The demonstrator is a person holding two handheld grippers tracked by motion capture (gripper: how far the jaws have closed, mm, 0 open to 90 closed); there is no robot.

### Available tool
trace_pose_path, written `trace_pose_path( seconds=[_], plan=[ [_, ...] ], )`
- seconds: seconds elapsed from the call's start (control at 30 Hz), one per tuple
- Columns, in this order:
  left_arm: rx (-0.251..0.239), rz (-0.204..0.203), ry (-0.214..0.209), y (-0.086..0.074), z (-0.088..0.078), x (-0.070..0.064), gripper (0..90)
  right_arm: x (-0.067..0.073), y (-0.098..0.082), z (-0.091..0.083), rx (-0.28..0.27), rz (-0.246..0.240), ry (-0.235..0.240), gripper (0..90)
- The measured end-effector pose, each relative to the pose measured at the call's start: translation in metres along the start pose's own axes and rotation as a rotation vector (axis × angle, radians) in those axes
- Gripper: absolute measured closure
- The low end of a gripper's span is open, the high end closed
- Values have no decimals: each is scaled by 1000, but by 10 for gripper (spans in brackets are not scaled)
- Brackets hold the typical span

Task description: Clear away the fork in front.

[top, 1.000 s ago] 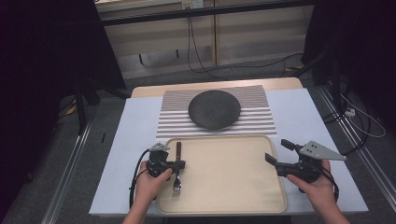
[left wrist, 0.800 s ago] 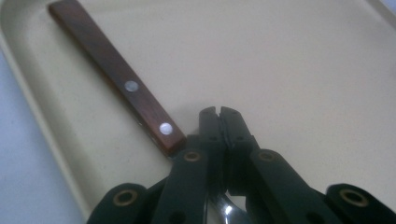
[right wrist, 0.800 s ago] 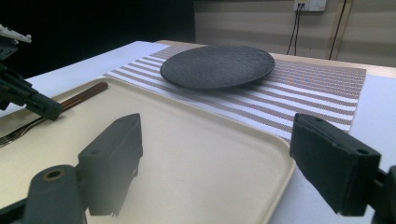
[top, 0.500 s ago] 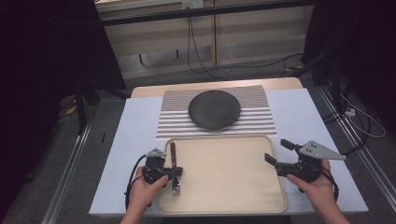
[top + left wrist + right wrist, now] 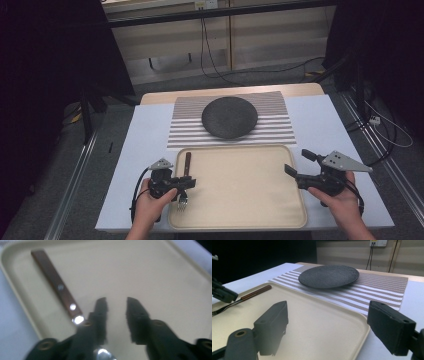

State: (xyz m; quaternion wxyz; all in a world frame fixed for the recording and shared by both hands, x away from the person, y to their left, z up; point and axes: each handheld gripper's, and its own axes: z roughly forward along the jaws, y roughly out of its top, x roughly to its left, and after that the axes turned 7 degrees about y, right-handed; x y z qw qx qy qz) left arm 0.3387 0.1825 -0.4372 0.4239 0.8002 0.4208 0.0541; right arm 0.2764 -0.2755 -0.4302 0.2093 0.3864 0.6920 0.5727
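While left claw [image 5: 186, 184] has just been opening off it, fork [image 5: 186, 172] on tray [image 5: 240, 220] left edge: light, stiff, slick metal w/ wood handle—grip mid-handle; right claw [image 5: 299, 164] released, empty.

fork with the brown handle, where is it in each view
High view: the fork lies along the left edge of the tray, under the left claw.
Left gripper view: upper left, its handle runs down to the left jaw.
Right gripper view: far left, on the tray.
Shared landmark: the beige tray.
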Motion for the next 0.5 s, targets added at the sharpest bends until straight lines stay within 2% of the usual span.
trace_pose_path(
  seconds=[0.07,0.13,0.23,0.3,0.4,0.47,0.5],
  plan=[
    [-53,27,6,3,-7,1,584,0,-1,-2,6,4,-1,173],
    [-111,54,24,2,-15,4,466,0,-2,-3,17,3,-1,173],
    [-159,76,53,-1,-26,10,385,1,-4,-7,30,3,-1,172],
    [-171,88,80,-3,-33,13,349,2,-8,-11,44,-5,-3,172],
    [-193,77,108,-7,-40,19,235,3,-14,-17,67,-7,-3,171],
    [-207,59,105,-8,-41,22,209,3,-16,-19,66,-1,-7,172],
    [-209,65,103,-8,-42,23,206,3,-17,-19,64,-2,-9,171]
  ],
)
